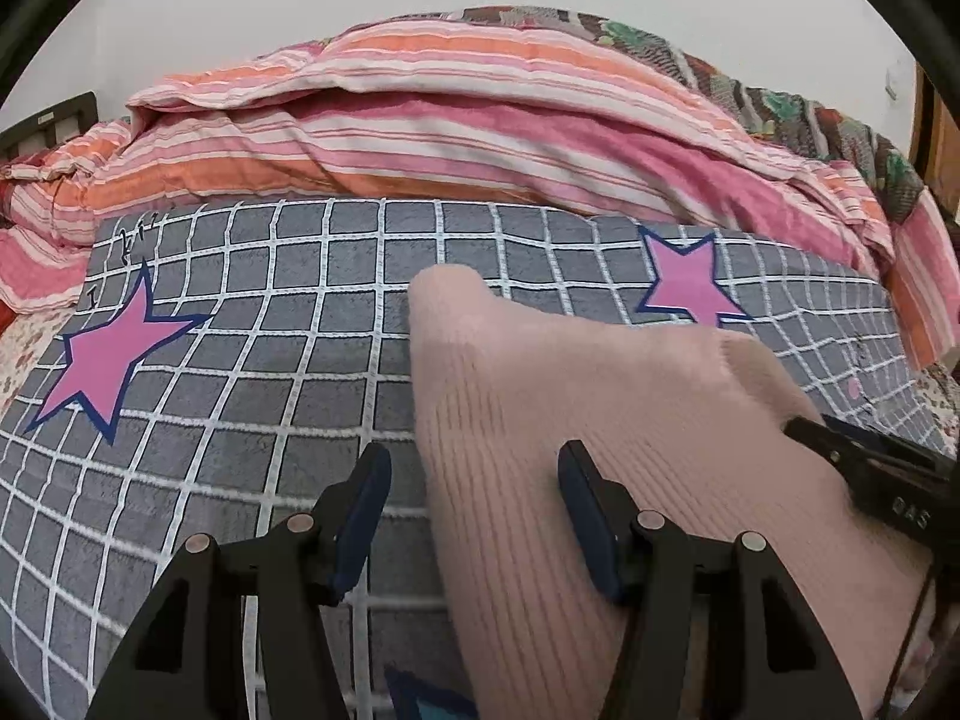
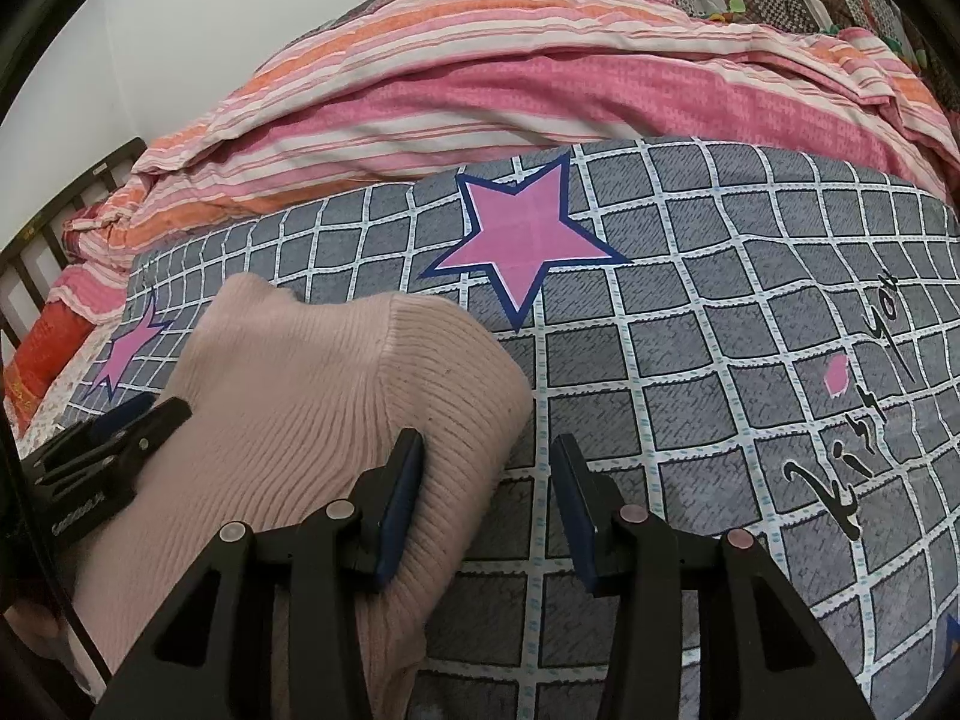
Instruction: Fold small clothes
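I am working over a bed spread with a grey checked sheet [image 1: 240, 372] printed with pink stars, a striped pink and orange quilt [image 1: 456, 138] bunched beyond both tools against a plain white wall. The near end of the pink knit garment [image 1: 576, 396] runs off the bottom of both views. My left tool [image 1: 474, 516] stands apart, its left edge lying between the fingers, no pad pressing it. My right tool [image 2: 486, 510] stands apart too, the garment's right edge beneath its left finger [image 2: 399, 510].
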The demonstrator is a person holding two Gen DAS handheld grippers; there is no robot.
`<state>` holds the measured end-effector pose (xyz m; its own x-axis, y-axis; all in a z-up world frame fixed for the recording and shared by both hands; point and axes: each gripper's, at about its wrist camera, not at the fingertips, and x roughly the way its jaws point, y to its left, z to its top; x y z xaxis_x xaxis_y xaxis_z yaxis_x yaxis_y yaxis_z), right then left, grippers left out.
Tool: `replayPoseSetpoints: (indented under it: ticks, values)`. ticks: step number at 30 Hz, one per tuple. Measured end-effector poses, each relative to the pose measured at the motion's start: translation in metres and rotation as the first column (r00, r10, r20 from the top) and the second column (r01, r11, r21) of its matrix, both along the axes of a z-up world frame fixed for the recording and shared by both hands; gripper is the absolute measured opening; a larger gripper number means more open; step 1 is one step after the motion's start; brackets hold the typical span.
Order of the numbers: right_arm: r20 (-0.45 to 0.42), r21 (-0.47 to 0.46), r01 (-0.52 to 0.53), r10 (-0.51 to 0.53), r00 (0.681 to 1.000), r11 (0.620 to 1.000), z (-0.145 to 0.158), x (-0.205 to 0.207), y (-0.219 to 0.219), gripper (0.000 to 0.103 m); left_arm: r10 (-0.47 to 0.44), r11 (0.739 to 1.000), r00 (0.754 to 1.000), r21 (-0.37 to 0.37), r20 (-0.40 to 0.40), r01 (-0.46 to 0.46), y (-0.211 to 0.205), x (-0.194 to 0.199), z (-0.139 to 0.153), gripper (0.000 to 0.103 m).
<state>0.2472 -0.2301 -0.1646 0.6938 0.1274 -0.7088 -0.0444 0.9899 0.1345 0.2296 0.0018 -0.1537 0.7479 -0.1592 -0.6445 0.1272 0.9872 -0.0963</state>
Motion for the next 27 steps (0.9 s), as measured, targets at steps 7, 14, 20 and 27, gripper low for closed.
replayPoseSetpoints:
  ticks: [7,14,20,27]
  values:
    - [0.058,0.031,-0.038,0.036,0.998,0.999,0.012,-0.031,-0.005,0.047,-0.077,0.994,0.997,-0.08,0.01,0.077,-0.006,-0.047,0.007,0.061]
    - [0.148,-0.016,-0.107,0.109,0.983,0.994,0.024,-0.08,0.008,0.047,-0.095,0.995,0.995,0.006,0.013,0.095,-0.026,-0.095,-0.003,0.069]
    - [0.109,-0.067,-0.048,0.055,0.992,0.997,0.01,-0.085,0.01,0.047,-0.063,0.998,0.998,0.012,-0.003,0.063,-0.019,-0.1,-0.011,0.072]
    - [0.122,-0.04,-0.025,0.03,0.992,0.999,0.017,-0.093,0.003,0.047,-0.026,0.999,0.998,-0.017,0.061,0.027,-0.003,-0.105,0.002,0.072]
